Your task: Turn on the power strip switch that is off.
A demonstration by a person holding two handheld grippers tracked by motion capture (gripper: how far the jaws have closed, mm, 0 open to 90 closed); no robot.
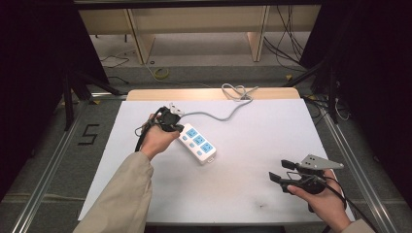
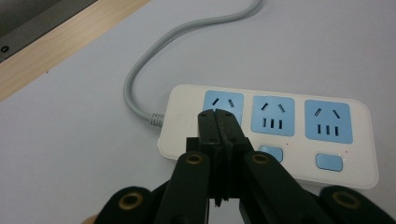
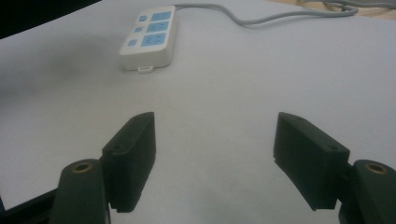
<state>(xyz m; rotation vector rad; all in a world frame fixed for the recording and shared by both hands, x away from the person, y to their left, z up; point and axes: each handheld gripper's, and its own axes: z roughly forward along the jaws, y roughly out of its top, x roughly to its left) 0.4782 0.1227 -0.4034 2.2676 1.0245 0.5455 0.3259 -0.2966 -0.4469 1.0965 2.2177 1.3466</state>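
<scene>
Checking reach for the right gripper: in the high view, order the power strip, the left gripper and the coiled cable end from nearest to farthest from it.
From the right gripper:
1. Power strip, mid-table, up and left.
2. Left gripper, at the strip's far-left end.
3. Coiled cable end, at the table's far edge.

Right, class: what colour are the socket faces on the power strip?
Light blue, on a white power strip; clearest in the left gripper view.

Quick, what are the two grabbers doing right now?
Left gripper: shut, nothing between its jaws, over the power strip.
Right gripper: open, empty.
</scene>
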